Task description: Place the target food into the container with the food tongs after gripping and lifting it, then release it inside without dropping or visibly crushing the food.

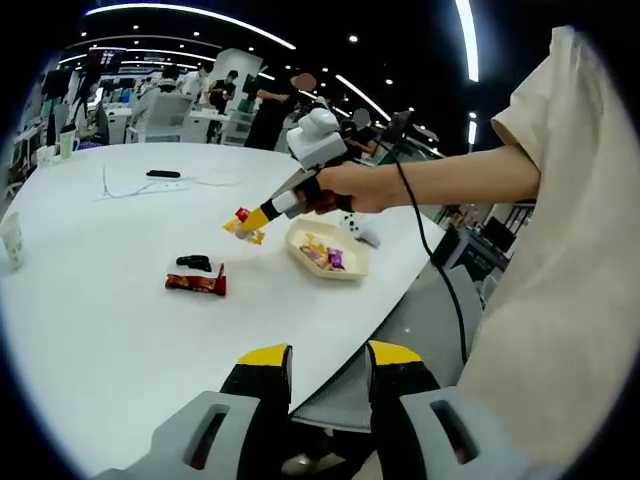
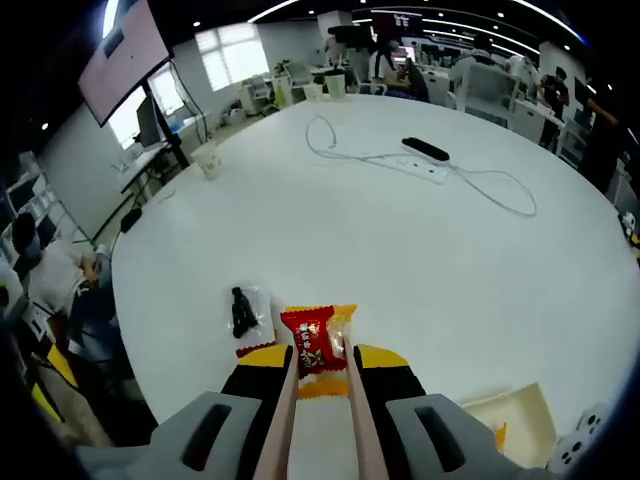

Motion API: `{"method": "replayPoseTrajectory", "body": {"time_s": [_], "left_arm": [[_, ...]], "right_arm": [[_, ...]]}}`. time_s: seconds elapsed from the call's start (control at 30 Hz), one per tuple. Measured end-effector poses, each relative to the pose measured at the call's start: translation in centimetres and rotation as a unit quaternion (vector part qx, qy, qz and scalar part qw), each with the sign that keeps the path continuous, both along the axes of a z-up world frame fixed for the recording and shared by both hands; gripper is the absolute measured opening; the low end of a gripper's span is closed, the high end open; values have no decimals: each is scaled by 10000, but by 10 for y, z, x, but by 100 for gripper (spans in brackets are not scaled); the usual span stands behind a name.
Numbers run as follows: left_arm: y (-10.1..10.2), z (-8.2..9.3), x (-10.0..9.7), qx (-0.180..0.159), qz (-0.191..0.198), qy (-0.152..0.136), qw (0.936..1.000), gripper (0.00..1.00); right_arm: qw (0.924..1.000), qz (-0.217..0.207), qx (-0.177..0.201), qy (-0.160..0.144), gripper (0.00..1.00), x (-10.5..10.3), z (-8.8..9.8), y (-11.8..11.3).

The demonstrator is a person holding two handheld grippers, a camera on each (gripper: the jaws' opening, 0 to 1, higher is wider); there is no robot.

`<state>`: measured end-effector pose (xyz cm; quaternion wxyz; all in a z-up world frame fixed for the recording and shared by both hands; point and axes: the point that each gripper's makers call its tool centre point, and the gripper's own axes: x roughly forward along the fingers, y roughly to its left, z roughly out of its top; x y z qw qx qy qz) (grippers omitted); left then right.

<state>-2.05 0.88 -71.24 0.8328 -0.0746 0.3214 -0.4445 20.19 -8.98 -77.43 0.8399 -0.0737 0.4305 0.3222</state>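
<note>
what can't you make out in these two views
- Print on the red snack packet: too small and blurred, right gripper view.
- Container: cut off by the rim, right gripper view; its contents too small to name, left gripper view.
- Dark item beside the red bar: too small to identify.

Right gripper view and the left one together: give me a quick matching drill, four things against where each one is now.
Things:
1. red snack packet
2. cream tray
3. red bar
4. left gripper

States:
A. lying on the table beside a small dark packet
B. pinched in the tongs, lifted off the table
C. open, holding nothing, at the table's edge
D. on the table, with wrapped sweets inside

Pairs: 1-B, 2-D, 3-A, 4-C
</note>
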Motion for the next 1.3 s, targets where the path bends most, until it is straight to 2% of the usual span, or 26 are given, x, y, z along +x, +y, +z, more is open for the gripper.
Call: {"method": "replayPoseTrajectory", "body": {"time_s": [0.2, 0.33, 0.43, 0.67, 1.0, 1.3], "left_arm": [[-2, 0, -1, 1, -48, -21, 10000, 28], [-8, 11, 0, 86, -156, -235, 9996, 28], [-10, 12, 0, 83, -152, -279, 9995, 28], [-17, 13, -6, 75, -165, -316, 9993, 28], [-15, 19, -5, 61, -48, -373, 9993, 28], [-20, 18, -15, 1, -57, -334, 9994, 28]], "right_arm": [[10000, -35, 6, -40, 23, -1, 5, -4], [9999, -36, 36, -126, 23, -6, 13, -9], [9999, -49, 60, -147, 23, -8, 17, -10], [9997, -64, 96, -205, 23, -9, 23, -16], [9996, -35, 157, -240, 23, -13, 30, -15], [9993, -45, 217, -308, 23, -13, 39, -13]]}}
